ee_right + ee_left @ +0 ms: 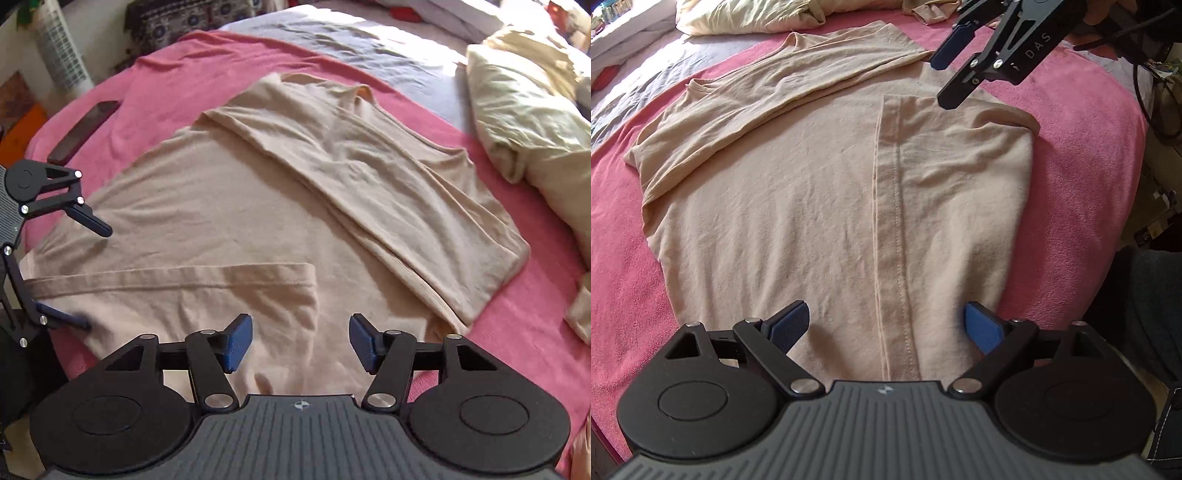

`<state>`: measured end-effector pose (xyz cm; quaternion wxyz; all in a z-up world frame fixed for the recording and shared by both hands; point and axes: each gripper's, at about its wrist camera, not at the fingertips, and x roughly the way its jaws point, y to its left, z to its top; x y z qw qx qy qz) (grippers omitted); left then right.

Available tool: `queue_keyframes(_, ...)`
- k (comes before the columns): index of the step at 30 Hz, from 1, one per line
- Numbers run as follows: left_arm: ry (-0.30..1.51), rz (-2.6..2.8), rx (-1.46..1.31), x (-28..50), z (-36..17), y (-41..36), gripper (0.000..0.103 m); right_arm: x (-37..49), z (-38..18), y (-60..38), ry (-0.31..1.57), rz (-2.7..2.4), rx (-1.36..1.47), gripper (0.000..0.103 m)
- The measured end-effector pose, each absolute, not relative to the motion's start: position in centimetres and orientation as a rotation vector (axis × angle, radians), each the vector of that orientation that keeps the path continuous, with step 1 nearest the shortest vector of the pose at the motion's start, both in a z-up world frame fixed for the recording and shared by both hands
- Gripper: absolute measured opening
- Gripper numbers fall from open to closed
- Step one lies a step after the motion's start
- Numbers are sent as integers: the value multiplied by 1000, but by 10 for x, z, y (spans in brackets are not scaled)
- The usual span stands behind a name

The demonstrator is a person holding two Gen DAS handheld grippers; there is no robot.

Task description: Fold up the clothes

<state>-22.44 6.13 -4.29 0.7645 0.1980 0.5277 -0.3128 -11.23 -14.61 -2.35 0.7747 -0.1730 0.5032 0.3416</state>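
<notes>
A beige shirt (798, 206) lies flat on the pink blanket (624, 295), its long sleeve folded diagonally across the top and its near side folded inward along a stitched hem (892, 221). My left gripper (886, 328) is open just above the shirt's near edge, with nothing between its blue pads. My right gripper (947, 74) hangs open over the far end of that fold. In the right wrist view the shirt (229, 206) fills the middle. There the right gripper (301, 343) stands open over cloth, and the left gripper (96, 277) is open at the hem band (166, 277).
A pale yellow pillow (535, 122) and another beige garment (580, 310) lie by the shirt. A dark flat phone-like object (83, 131) rests on the blanket (166, 81). The bed edge, cables and a person's dark trouser leg (1145, 302) are at the right.
</notes>
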Motion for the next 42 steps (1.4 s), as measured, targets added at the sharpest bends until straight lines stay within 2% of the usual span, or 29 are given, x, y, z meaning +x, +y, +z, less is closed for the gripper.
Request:
queue_keyframes(2, 1156, -674, 417, -224, -45, 63, 92, -99, -35, -141, 1140, 778, -356, 71)
queue_keyframes(3, 1159, -671, 412, -224, -45, 64, 92, -93, -41, -139, 1173, 792, -345, 65)
queue_keyframes(4, 1161, -667, 408, -224, -45, 64, 92, -86, -47, -137, 1205, 807, -334, 52)
queue_keyframes(5, 1160, -664, 402, -224, -43, 65, 92, -85, -46, -136, 1214, 816, -325, 17)
queue_keyframes(6, 1158, -663, 394, -224, -41, 66, 92, -89, -39, -137, 1203, 820, -318, 11)
queue_keyframes(9, 1151, -664, 358, -220, -35, 69, 92, -100, -19, -140, 1172, 831, -298, 8)
queue_keyframes(19, 1083, -735, 245, -188, -27, 54, 90, -131, 66, -180, 1108, 818, -116, 8)
queue_keyframes(20, 1071, -765, 256, -188, -27, 50, 81, -136, 70, -184, 1122, 816, -126, 8)
queue_keyframes(21, 1069, -802, 264, -188, -28, 47, 66, -141, 71, -187, 1142, 813, -138, 8)
queue_keyframes(28, 1108, -943, 275, -195, -33, 33, 23, -174, 54, -194, 1275, 795, -227, 8)
queue_keyframes(29, 1114, -963, 277, -196, -33, 31, 9, -178, 51, -192, 1279, 801, -275, 8)
queue_keyframes(32, 1119, -1013, 287, -198, -33, 26, 6, -198, 31, -177, 1278, 846, -543, 11)
queue_keyframes(34, 1111, -1035, 298, -199, -30, 24, 6, -204, 19, -170, 1263, 863, -669, 15)
queue_keyframes(36, 1104, -1058, 309, -201, -28, 23, 6, -202, 15, -164, 1240, 897, -715, 34)
queue_keyframes(39, 1092, -1094, 330, -201, -27, 22, 6, -196, 18, -145, 1133, 1023, -769, 53)
queue_keyframes(42, 1076, -1146, 369, -204, -27, 20, 6, -194, 17, -121, 1025, 1156, -857, 60)
